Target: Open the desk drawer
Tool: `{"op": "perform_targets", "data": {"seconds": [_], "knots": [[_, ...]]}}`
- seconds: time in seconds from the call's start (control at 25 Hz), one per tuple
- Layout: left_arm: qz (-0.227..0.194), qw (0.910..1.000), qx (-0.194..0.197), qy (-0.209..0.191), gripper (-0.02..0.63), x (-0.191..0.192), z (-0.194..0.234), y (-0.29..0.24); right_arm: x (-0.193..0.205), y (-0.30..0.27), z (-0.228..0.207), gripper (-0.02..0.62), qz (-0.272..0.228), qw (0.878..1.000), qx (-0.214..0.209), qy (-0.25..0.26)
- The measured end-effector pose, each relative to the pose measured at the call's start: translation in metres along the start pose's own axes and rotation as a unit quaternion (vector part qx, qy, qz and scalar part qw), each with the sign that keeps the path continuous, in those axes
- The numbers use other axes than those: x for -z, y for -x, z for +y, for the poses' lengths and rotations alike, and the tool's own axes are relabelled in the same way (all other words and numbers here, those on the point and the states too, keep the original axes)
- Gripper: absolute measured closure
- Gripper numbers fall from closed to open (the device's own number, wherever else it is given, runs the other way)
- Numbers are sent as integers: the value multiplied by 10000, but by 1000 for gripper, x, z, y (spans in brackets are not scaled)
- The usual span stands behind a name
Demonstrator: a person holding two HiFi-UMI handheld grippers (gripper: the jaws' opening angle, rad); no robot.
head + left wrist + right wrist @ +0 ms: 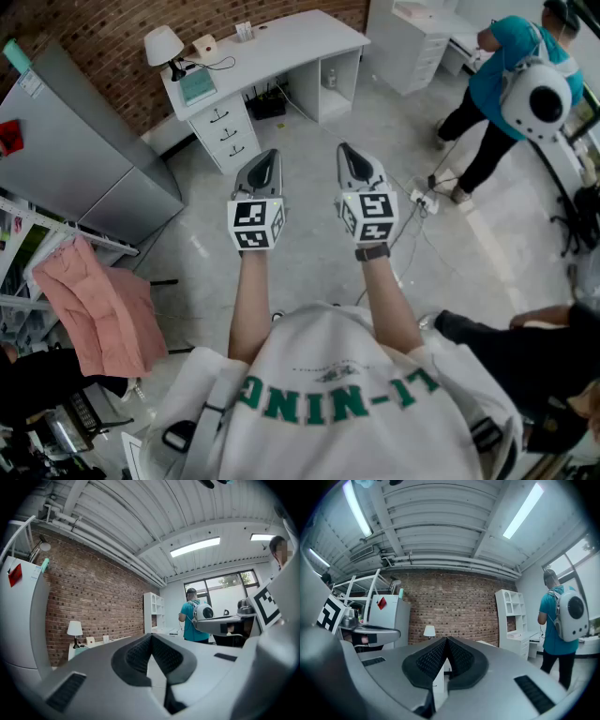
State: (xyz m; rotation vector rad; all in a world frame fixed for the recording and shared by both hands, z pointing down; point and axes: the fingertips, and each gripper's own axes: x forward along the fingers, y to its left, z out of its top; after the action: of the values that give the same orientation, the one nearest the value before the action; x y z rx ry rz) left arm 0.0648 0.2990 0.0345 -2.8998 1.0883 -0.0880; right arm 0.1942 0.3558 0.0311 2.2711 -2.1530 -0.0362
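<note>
Looked steeply down from the head onto floor (pixel 309 262), well back from the white bench (pixel 281 42), rode level behind left gripper (pixel 270 157) and right gripper (pixel 346 150), faced the brick wall (pixel 112 37), shared lamp (pixel 163 45) and teal-shirted person (pixel 502 66).

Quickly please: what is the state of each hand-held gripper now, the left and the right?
Left hand-held gripper: closed, holding nothing.
Right hand-held gripper: closed, holding nothing.

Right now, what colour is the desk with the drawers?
White. The desk shows best in the head view, standing against the brick wall.
</note>
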Motion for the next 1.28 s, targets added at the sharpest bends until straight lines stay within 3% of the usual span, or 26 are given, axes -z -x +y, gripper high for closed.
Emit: {"op": "perform_targets", "data": {"seconds": [0.28,0.6,0.8,0.96,1.16,1.28], "knots": [[219,9996,-195,15,606,16,-31,1,30,12,-28,592,120,9992,-168,-342],[635,9941,-846,226,606,56,27,17,67,-37,40,593,453,9935,-989,-336],[550,9913,-1133,374,606,67,94,-2,78,-105,87,594,590,9878,-1419,-258],[455,9875,-1410,541,606,74,174,-22,83,-180,135,594,740,9816,-1752,-153],[384,9841,-1592,691,606,87,285,-35,84,-272,198,594,757,9802,-1832,-11],[364,9828,-1660,719,606,87,324,-50,86,-314,210,594,799,9795,-1848,-45]]}}
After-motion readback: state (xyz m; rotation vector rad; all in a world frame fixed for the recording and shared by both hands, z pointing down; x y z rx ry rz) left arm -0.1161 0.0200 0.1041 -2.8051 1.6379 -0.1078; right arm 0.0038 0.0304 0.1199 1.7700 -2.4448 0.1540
